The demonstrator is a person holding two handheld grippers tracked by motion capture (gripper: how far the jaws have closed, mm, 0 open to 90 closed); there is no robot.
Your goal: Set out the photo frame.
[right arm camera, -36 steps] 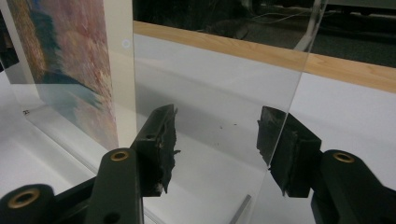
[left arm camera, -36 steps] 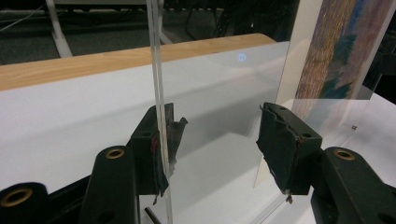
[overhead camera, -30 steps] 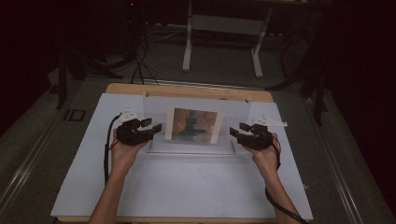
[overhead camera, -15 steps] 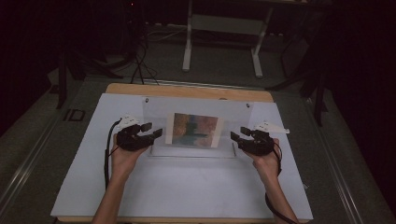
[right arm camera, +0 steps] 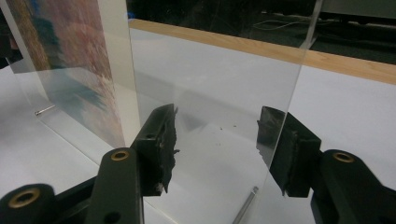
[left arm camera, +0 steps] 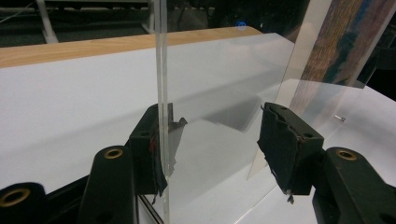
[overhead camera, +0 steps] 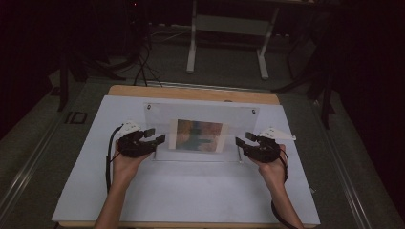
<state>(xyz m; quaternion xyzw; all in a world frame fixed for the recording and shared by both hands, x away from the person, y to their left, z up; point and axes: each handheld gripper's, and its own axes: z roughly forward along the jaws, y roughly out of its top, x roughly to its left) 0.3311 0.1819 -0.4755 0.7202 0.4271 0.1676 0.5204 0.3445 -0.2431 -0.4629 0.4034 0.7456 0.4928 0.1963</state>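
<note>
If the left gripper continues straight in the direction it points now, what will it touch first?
Most likely the clear acrylic frame: its edge stands between the open jaws of the left gripper, close to one pad. Further along lies the picture inside it, though depth is uncertain.

A wooden bench point(overhead camera: 191, 93) carries a white sheet point(overhead camera: 181, 191) that covers nearly all of its top. A clear acrylic frame point(overhead camera: 157, 121) with a coloured picture stands upright on the sheet, between the left gripper point(overhead camera: 154, 135) and the right gripper point(overhead camera: 242, 141).
</note>
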